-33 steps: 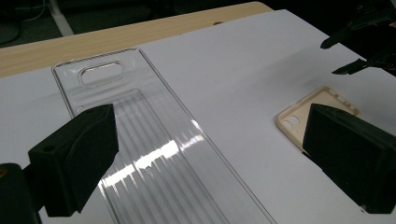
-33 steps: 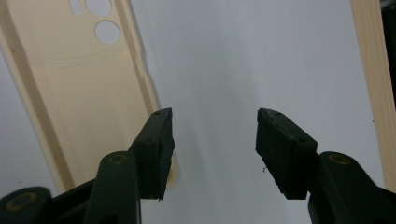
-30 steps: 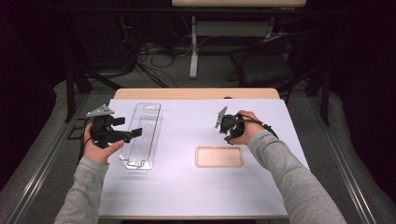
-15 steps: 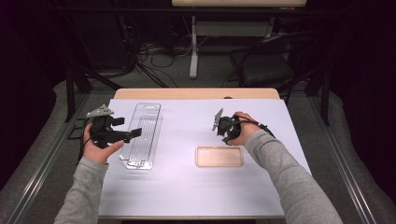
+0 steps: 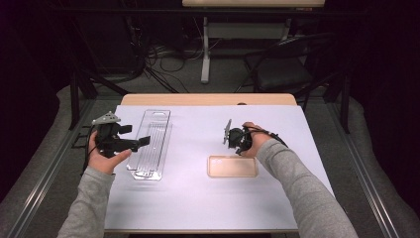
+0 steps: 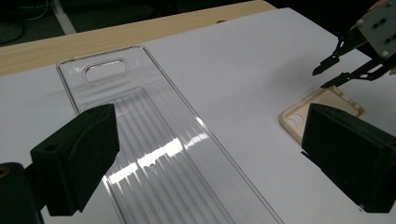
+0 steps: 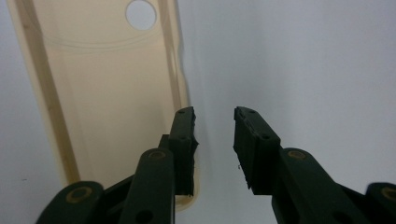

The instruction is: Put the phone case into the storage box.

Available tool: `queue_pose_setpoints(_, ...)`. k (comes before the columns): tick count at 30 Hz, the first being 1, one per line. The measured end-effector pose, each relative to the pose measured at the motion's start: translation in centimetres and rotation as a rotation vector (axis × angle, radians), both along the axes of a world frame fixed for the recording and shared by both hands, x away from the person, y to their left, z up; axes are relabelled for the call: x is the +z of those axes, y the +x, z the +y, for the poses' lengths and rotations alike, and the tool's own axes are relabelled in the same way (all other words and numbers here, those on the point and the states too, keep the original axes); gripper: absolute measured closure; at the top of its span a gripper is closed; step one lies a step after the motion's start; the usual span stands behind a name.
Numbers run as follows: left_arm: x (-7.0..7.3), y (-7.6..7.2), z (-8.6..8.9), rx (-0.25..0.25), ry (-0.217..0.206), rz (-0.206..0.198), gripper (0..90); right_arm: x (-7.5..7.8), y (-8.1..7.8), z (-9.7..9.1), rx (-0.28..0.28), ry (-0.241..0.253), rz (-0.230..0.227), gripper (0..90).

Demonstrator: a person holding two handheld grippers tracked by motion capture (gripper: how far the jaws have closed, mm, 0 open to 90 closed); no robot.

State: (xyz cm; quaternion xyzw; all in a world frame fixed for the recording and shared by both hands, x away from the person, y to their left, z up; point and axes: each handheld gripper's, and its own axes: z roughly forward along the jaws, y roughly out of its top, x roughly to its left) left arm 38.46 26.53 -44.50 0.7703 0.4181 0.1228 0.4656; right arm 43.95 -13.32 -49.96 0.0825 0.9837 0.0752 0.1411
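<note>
1. The right gripper (image 5: 236,140) has just been closing its fingers (image 7: 184,135). The gap between them is smaller now, and nothing is in it.
2. The right gripper sits a tiny bit lower and nearer the tan phone case (image 5: 233,166), right above its edge.

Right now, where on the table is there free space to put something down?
The white sheet is bare along its near edge, in front of the clear tray and the beige phone case. The strip between tray and case is also free, as is the far part behind the case. It is crowded at the case, where the right gripper hovers with jaws narrowing.
</note>
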Motion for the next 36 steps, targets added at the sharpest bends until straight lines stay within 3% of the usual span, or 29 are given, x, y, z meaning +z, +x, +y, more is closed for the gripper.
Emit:
queue_pose_setpoints(15, -0.1, 0.0, 0.1, 0.003, 0.0, 0.003, 4.3, -1.8, 0.0, 0.6, 0.034, -0.015, 0.035, 76.8)
queue_pose_setpoints(36, -0.2, 0.1, 0.1, 0.002, 0.001, 0.006, 4.4, -2.7, 0.0, 1.0, 0.074, -0.077, 0.04, 82.7)
